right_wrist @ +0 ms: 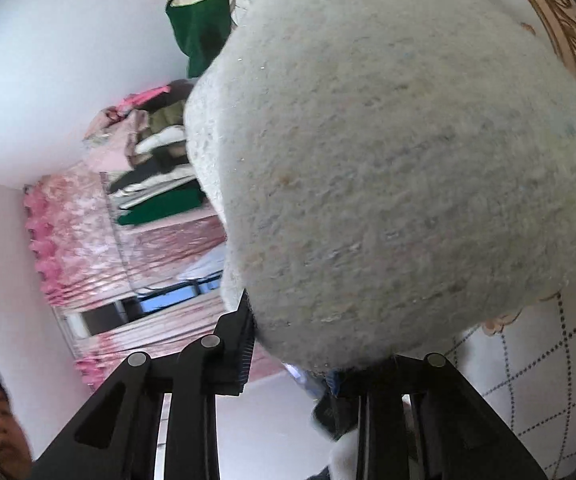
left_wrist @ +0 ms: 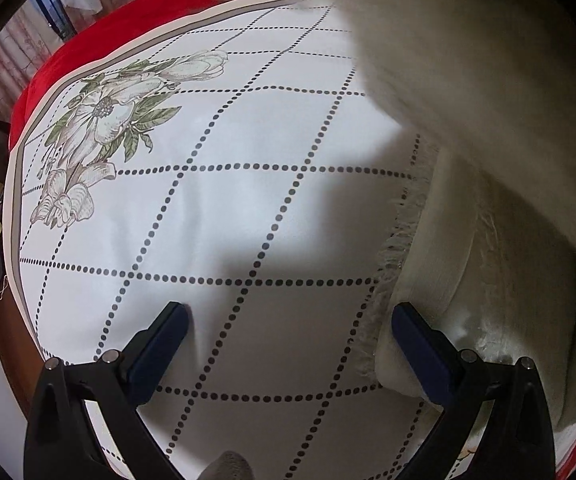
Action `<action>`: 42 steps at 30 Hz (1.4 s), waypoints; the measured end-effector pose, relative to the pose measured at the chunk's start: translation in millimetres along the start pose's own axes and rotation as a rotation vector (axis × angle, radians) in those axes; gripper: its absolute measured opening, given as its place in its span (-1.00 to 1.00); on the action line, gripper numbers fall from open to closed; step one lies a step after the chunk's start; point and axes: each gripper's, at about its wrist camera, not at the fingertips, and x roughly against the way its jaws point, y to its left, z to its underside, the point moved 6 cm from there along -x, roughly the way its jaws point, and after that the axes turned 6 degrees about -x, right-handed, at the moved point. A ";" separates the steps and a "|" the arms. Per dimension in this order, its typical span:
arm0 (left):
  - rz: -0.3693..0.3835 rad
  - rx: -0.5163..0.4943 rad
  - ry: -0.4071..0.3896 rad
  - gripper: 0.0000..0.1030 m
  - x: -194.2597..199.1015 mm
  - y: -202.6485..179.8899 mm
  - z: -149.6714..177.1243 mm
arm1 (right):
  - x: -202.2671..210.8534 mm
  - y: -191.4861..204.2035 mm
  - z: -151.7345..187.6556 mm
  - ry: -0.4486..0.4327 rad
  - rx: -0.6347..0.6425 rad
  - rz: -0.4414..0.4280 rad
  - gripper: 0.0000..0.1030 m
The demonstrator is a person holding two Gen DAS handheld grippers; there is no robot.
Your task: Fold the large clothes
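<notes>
The cream woolly garment (right_wrist: 388, 168) looks soft, bulky, floppy; right tongs (right_wrist: 288, 344) clamp its edge, left tongs (left_wrist: 288, 344) gape empty above the bed (left_wrist: 247, 208); take the fringed hem (left_wrist: 396, 248)

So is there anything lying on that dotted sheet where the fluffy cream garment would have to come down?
Nothing visible. The cream garment hangs over the right side of the dotted sheet; the stretch ahead of the open left gripper shows only printed flowers and shadow. The right gripper grips the garment, which hides much of its view.

floral dotted bedsheet (left_wrist: 247, 208), red blanket (left_wrist: 99, 36), pink curtains (right_wrist: 87, 240)
</notes>
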 end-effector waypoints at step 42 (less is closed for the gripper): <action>0.026 -0.205 -0.062 1.00 136.6 -32.4 -68.6 | 93.4 36.4 -37.2 -0.125 0.428 0.841 0.00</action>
